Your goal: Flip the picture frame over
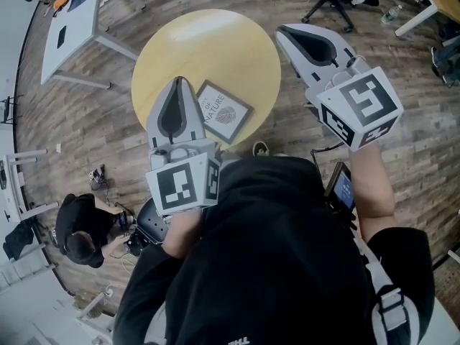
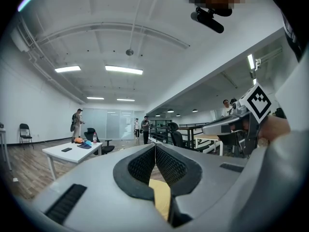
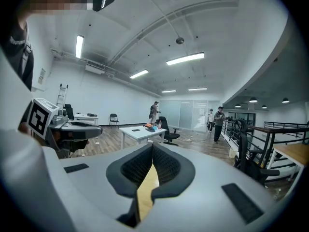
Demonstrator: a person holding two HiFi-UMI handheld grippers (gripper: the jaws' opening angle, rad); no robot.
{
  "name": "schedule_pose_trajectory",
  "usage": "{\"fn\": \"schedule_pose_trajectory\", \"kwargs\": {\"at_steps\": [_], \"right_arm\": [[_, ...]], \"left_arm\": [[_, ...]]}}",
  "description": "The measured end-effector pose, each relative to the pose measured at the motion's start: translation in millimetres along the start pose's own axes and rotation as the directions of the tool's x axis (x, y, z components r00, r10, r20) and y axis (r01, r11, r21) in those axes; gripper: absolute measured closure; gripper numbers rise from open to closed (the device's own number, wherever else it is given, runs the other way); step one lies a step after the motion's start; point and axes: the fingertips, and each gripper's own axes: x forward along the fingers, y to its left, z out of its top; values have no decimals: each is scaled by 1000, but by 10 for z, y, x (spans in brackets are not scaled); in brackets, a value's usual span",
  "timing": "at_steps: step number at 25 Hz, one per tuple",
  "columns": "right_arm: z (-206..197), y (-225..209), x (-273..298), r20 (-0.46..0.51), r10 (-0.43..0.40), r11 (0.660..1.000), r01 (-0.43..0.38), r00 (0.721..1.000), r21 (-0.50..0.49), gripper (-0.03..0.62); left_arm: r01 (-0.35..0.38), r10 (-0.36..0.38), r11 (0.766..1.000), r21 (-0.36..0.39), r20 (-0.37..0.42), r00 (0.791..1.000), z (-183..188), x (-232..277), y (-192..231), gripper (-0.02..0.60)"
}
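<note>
A picture frame (image 1: 224,111) lay printed side up, turned at an angle, near the round tabletop's (image 1: 208,45) edge closest to the person. The left gripper (image 1: 177,83) hovered just beside the frame's left side, jaws together and empty. The right gripper (image 1: 289,34) hung by the tabletop's right edge, jaws together, holding nothing.

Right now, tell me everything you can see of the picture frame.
The picture frame lies flat on the round yellow table, near the edge closest to the person, turned cornerwise. It is a rectangle with a thin dark border around a white print, face up, showing lettering and a swirled, fingerprint-like mark. Nothing rests on it. The left gripper shows just beside its left corner, not gripping it.
</note>
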Motion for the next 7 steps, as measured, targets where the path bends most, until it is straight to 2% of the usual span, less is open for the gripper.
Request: {"fn": "schedule_pose_trajectory", "kwargs": {"at_steps": [7], "right_arm": [[-82, -10, 18, -1, 8, 1000, -8, 1000, 1, 572]], "left_arm": [[0, 0, 1000, -12, 0, 1000, -82, 14, -31, 558]]}}
